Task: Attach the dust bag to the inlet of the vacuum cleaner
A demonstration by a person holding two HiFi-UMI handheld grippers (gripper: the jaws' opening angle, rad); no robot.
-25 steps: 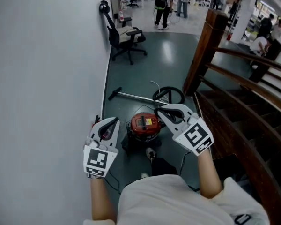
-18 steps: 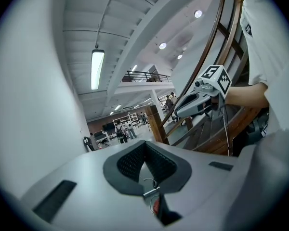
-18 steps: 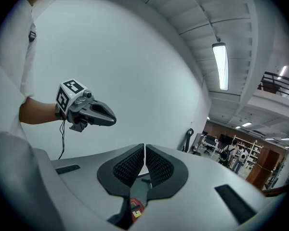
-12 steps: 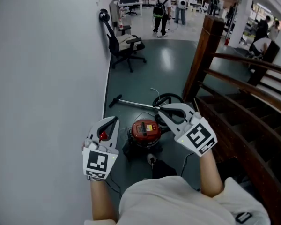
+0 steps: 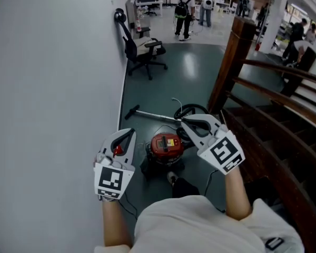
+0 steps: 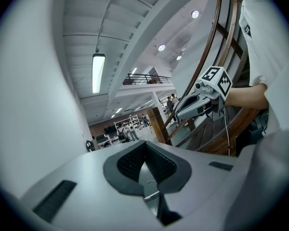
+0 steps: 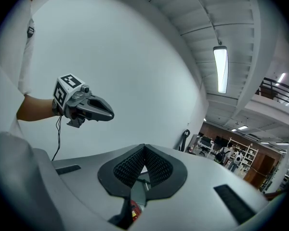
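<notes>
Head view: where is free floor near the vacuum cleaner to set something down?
The floor is bare between the office chair, the wooden post and the wand. Around the vacuum cleaner it is crowded by hose and shoe.

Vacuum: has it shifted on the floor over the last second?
No. The vacuum lies the same way off the foot of the stair post as it did a second ago; only the head view itself has drifted slightly.

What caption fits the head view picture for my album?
Shut, empty left gripper and right gripper held above a round red vacuum cleaner on a dark floor.
</notes>
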